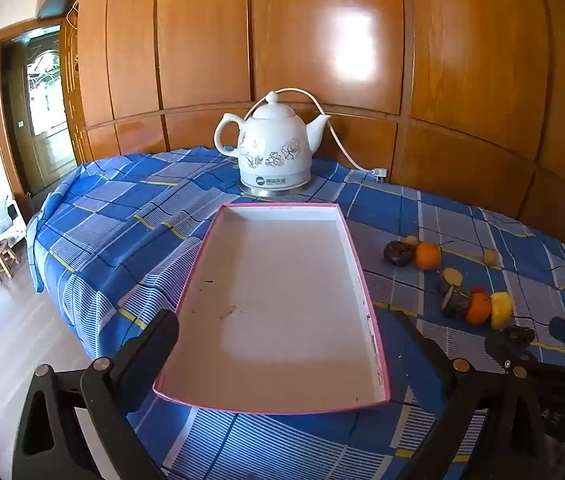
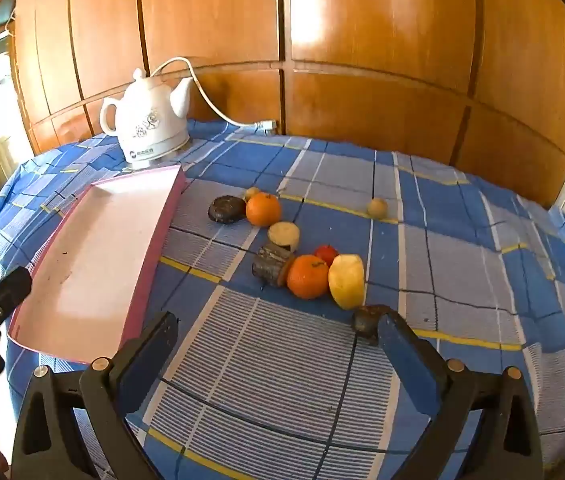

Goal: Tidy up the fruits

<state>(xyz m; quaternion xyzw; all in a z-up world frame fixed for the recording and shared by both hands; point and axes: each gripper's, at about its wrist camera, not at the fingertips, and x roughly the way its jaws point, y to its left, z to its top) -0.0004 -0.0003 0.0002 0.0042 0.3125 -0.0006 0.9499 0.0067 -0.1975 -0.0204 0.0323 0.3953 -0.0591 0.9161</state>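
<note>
While both grippers are hanging wide open over the near edge of the table, nothing is being held yet: the left gripper (image 1: pixel 286 344) is straddling the near end of the tray (image 1: pixel 378 360), and the right gripper (image 2: pixel 278 340) is tilting down over bare blue checked cloth (image 2: pixel 266 360), with a dark fruit (image 2: pixel 364 320) sitting just beyond its right fingertip.

Judging by that spread, the person is lining up for a first pick, jaws set wide enough to take a round fruit from either side. The tray, a shallow white box lid with a pink rim, is lying empty lengthwise beside the fruits, apparently placed there as the spot to gather them.

Farther out, the fruits are sitting loose on the cloth to the tray's right. A yellow piece (image 2: pixel 347 282), an orange (image 2: pixel 307 276), a small red fruit (image 2: pixel 326 254) and a dark stump-like piece (image 2: pixel 271 266) are touching in one cluster, with a pale cut piece (image 2: pixel 283 234) just behind. Beyond them a second orange (image 2: pixel 263 209) is resting against a dark round fruit (image 2: pixel 226 209), and a small tan fruit (image 2: pixel 377 207) is lying well apart.

At the far edge a white kettle (image 2: pixel 150 128) is standing on its base, cord trailing toward the wood-panelled wall (image 2: pixel 362 40).
</note>
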